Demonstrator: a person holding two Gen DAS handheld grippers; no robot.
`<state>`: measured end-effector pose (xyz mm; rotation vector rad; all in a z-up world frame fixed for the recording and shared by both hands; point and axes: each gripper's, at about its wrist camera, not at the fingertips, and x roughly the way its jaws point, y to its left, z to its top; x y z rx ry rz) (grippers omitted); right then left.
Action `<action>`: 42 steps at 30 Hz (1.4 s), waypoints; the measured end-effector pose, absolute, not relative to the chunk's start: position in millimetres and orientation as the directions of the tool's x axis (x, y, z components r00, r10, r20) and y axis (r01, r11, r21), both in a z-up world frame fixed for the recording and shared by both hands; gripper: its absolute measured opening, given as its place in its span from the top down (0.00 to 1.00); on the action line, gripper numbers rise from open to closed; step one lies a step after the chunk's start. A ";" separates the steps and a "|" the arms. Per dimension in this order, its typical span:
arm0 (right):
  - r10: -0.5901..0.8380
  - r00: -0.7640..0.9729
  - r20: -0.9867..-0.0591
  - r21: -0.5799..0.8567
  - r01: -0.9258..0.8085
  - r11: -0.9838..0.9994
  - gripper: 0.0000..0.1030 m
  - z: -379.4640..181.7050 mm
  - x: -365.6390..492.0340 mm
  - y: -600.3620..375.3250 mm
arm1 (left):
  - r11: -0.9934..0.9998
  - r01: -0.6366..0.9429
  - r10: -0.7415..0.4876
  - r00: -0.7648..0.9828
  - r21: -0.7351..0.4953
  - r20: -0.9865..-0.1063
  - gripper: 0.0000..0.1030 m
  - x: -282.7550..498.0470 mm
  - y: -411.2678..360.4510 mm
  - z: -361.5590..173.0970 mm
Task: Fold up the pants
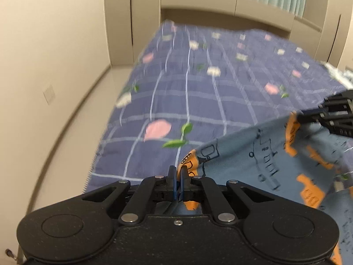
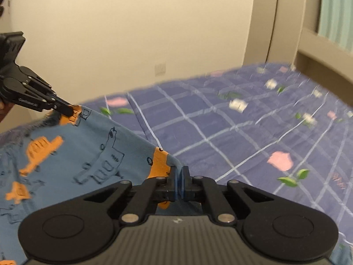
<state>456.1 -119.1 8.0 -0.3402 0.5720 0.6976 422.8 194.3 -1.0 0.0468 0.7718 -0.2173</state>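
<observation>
The pants are blue with orange and line-drawn prints; they also show in the right wrist view. My left gripper is shut on one corner of their top edge. My right gripper is shut on the other corner. The edge is stretched between them, held above the bed. The right gripper also shows at the right of the left wrist view. The left gripper also shows at the left of the right wrist view. The lower part of the pants hangs out of view.
A bed with a purple checked quilt with pink and green prints lies ahead and below, also in the right wrist view. A beige wall and wardrobe stand beyond. Pale floor runs left of the bed.
</observation>
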 end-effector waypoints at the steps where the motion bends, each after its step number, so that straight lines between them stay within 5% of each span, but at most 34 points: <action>1: 0.509 0.638 -0.577 -0.117 -0.682 0.722 0.97 14.5 439.2 -122.8 | 0.976 0.215 -0.184 0.717 -0.038 -0.672 0.98 410.5 194.3 7.0; 11: 0.487 0.729 -0.482 -0.278 -0.654 0.703 0.98 31.2 257.5 -139.8 | 0.926 0.369 -0.281 0.808 0.073 -0.519 0.98 261.7 174.6 49.1; 22: 0.413 0.741 -0.530 -0.333 -0.629 0.702 0.98 -30.3 163.1 -133.0 | 0.874 0.461 -0.278 0.733 0.153 -0.621 0.98 177.5 155.0 -25.9; 37: 0.390 0.695 -0.604 -0.401 -0.688 0.606 0.98 -52.1 129.1 -118.7 | 0.857 0.488 -0.260 0.687 0.166 -0.679 1.00 161.3 160.3 -45.5; 40: 0.378 0.679 -0.630 -0.373 -0.691 0.620 0.90 -62.3 131.5 -118.9 | 0.877 0.467 -0.267 0.668 0.111 -0.695 0.93 164.7 162.7 -47.6; 42: 0.391 0.673 -0.628 -0.352 -0.694 0.628 0.81 -63.2 130.9 -122.0 | 0.894 0.446 -0.287 0.660 0.054 -0.694 0.72 164.7 163.2 -44.0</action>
